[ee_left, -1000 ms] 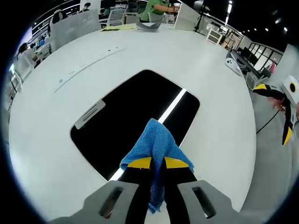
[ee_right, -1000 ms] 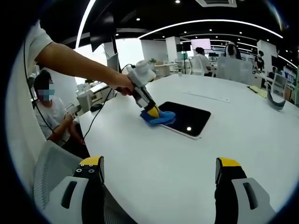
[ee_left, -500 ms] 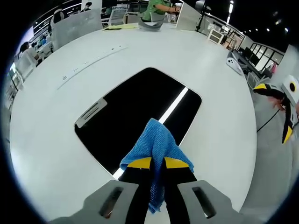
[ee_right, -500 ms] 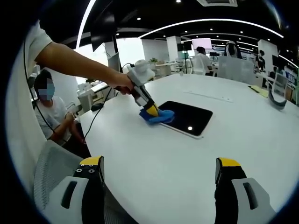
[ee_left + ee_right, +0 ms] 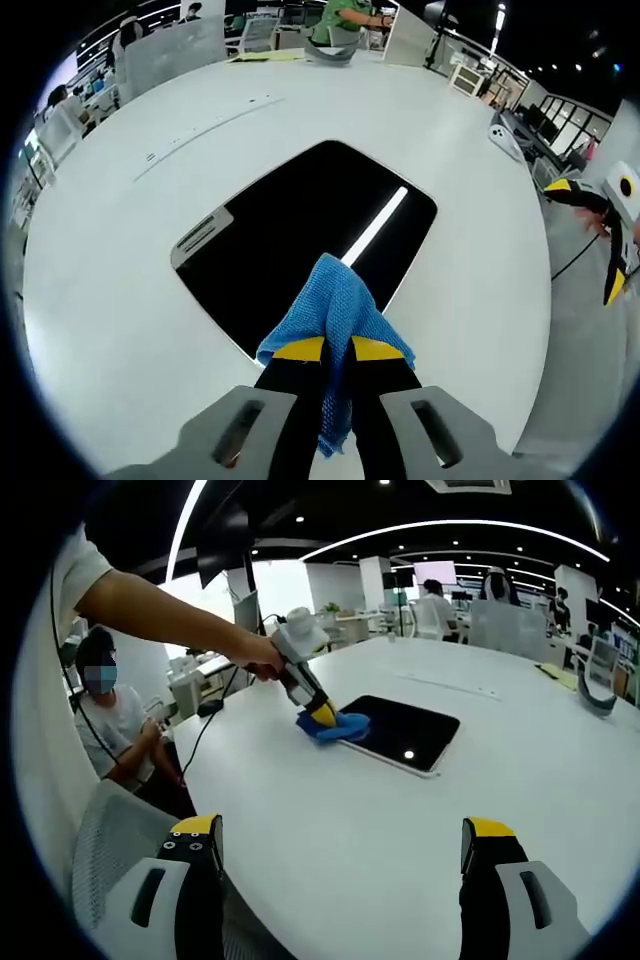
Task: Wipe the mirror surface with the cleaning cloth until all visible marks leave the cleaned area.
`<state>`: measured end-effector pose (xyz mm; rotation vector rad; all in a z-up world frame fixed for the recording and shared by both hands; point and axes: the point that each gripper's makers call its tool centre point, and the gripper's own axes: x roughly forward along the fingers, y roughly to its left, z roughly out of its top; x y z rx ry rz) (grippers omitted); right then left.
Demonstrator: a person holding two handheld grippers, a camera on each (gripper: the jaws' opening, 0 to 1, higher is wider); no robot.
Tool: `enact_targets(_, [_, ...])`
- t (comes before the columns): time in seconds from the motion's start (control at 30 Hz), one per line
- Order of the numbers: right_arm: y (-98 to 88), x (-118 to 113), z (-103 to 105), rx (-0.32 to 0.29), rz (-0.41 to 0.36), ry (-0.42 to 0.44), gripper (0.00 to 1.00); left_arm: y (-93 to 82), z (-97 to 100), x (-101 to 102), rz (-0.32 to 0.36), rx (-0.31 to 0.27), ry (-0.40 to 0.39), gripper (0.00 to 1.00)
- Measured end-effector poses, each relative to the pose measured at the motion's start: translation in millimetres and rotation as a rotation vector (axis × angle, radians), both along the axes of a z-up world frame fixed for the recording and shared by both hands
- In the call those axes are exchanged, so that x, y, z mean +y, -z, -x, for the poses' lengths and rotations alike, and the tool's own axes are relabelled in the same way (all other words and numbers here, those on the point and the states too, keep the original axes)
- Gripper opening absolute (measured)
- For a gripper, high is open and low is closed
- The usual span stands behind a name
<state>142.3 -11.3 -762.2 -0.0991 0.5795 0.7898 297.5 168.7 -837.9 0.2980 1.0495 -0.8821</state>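
A dark rectangular mirror point(image 5: 310, 235) lies flat on the white table point(image 5: 150, 330), reflecting a bright ceiling light strip. My left gripper point(image 5: 337, 348) is shut on a blue cleaning cloth point(image 5: 335, 300), which rests at the mirror's near edge. In the right gripper view the mirror point(image 5: 405, 732) sits mid-table, and the left gripper point(image 5: 322, 715) presses the blue cloth point(image 5: 335, 726) on its left corner, held by a person's hand. My right gripper point(image 5: 340, 855) hangs open over the table's near side, with nothing between its jaws. It appears at the far right of the left gripper view as the right gripper point(image 5: 600, 235).
A long thin strip point(image 5: 210, 125) lies on the table beyond the mirror. A grey curved object point(image 5: 592, 695) sits at the table's far right. A seated person point(image 5: 110, 725) is beside the table on the left. Desks and people stand in the background.
The left gripper and cloth have slid back toward the mirror's near edge, so more of the mirror shows ahead of the cloth. The right gripper has stayed put.
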Motion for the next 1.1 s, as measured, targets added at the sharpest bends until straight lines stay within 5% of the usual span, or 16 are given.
enact_targets(1.1, [-0.1,14.7,-1.5,-0.001,-0.004,-0.024,0.99,-1.7,1.5,14.1,-0.021,-0.031,-0.004,0.12])
